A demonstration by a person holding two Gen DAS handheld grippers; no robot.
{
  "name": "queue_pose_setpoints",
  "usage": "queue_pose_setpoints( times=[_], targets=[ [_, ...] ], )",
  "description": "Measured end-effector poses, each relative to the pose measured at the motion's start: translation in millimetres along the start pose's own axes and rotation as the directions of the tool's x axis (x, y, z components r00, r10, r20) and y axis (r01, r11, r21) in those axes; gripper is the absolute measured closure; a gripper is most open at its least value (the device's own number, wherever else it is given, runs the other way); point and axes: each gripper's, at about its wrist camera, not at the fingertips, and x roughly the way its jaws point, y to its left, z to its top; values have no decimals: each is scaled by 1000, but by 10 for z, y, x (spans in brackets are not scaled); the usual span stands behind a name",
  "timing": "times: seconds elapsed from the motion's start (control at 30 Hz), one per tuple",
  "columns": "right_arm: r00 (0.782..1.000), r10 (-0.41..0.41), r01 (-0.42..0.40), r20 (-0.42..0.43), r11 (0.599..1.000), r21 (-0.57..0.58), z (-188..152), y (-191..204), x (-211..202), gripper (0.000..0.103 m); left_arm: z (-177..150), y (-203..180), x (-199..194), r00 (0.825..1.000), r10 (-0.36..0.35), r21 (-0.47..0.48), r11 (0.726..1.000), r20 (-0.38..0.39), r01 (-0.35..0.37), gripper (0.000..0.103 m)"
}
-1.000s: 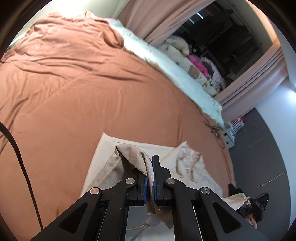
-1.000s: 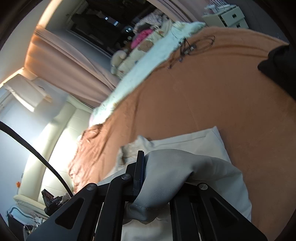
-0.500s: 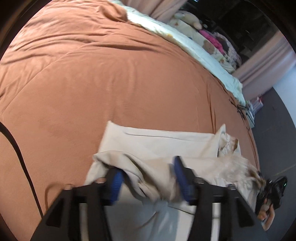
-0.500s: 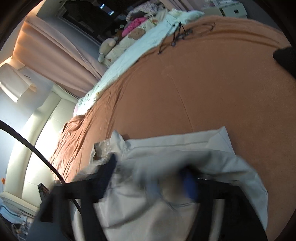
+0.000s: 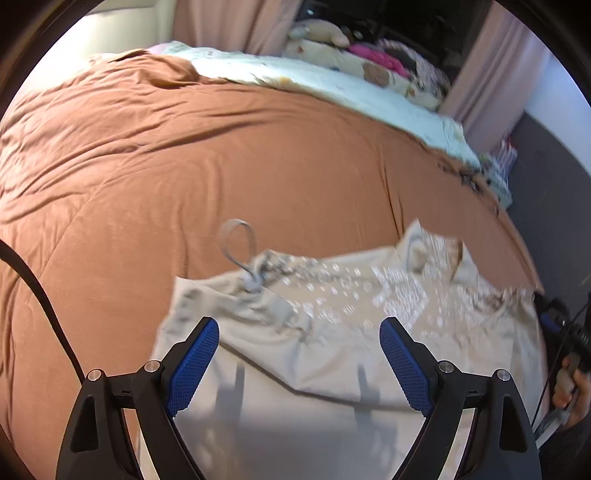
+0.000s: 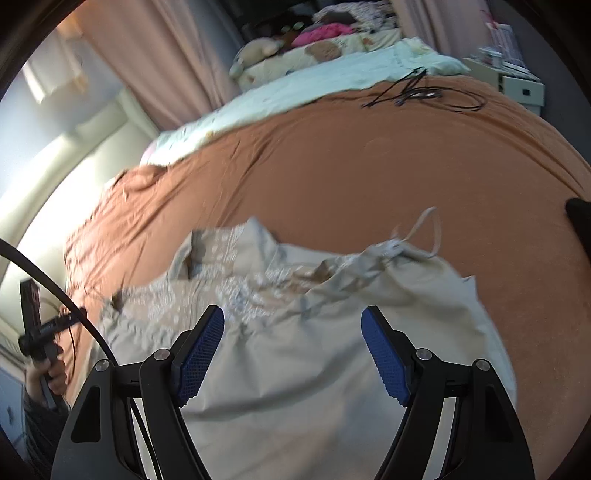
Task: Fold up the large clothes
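A large beige garment (image 5: 332, 332) with a white patterned lining lies partly folded on the brown bedspread (image 5: 184, 166). A drawstring loop (image 5: 236, 240) sticks out at its far edge. My left gripper (image 5: 299, 354) is open and empty just above the garment's near part. In the right wrist view the same garment (image 6: 314, 350) lies below my right gripper (image 6: 291, 347), which is open and empty. Its drawstring (image 6: 424, 232) lies at the far right edge. The garment's near edge is hidden under the grippers.
The brown bedspread (image 6: 369, 166) covers a wide bed. A pale quilt (image 5: 332, 85) and soft toys (image 5: 321, 33) lie along the far side. Black cables (image 6: 417, 92) lie on the bed's far right. A white drawer unit (image 6: 517, 85) stands beyond. A dark object (image 6: 580, 214) sits at the right edge.
Both grippers were shut on the garment's fabric one second ago. They opened and let it drop onto the bed, then drew back a little; the garment now lies spread out.
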Motion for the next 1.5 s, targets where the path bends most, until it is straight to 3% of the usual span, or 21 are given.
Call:
queue_pose_setpoints(
  times=[0.07, 0.23, 0.33, 0.5, 0.57, 0.6, 0.63, 0.7, 0.73, 0.77, 0.87, 1.0, 1.17, 1.33, 1.5],
  targets=[
    [1000, -5, 4, -31, 999, -36, 12, 134, 61, 27, -15, -129, 59, 1000, -6, 37, 999, -20, 7, 22],
    [994, -15, -1, -113, 990, -142, 79, 368, 338, 28, -67, -496, 336, 994, 14, 200, 980, -105, 7, 23],
    [982, -41, 5, -182, 981, -195, 108, 446, 588, 40, -109, -580, 575, 985, 40, 242, 970, -168, 2, 35],
    [954, -100, 24, -283, 966, -259, 18, 496, 984, 52, -241, -634, 929, 958, 76, 299, 954, -276, 11, 36],
    [952, -120, 36, -281, 956, -290, -20, 502, 1087, 55, -298, -661, 1002, 956, 93, 326, 945, -280, 3, 36],
    [954, -134, 45, -268, 948, -316, -27, 533, 1096, 61, -316, -679, 1019, 958, 98, 342, 940, -270, 0, 36],
    [955, -137, 43, -263, 941, -336, -24, 569, 1098, 75, -327, -700, 1033, 960, 102, 361, 932, -260, -2, 39],
    [956, -113, 18, -269, 942, -334, -6, 597, 1106, 95, -329, -744, 1037, 963, 107, 379, 925, -249, -5, 55],
    [958, -118, 24, -260, 940, -339, -2, 603, 1096, 100, -317, -761, 1031, 963, 117, 381, 924, -243, -16, 74],
    [961, -115, 24, -251, 941, -338, 4, 601, 1076, 101, -296, -780, 1007, 963, 123, 382, 924, -240, -23, 89],
    [973, -88, 15, -215, 947, -321, 42, 578, 995, 103, -243, -821, 928, 967, 115, 373, 928, -229, -22, 99],
    [990, -58, 14, -131, 949, -315, 152, 624, 698, 103, -127, -892, 650, 986, 66, 359, 933, -156, -6, 99],
    [996, -55, 30, -73, 952, -306, 278, 680, 582, 103, 118, -1001, 448, 997, 45, 342, 939, -68, -19, 100],
    [993, -92, 68, -67, 952, -298, 339, 665, 821, 103, 260, -975, 588, 997, 60, 328, 944, -47, -42, 99],
    [984, -142, 104, -108, 949, -299, 280, 626, 1206, 103, 210, -915, 957, 991, 94, 333, 941, -90, -59, 99]
  ],
)
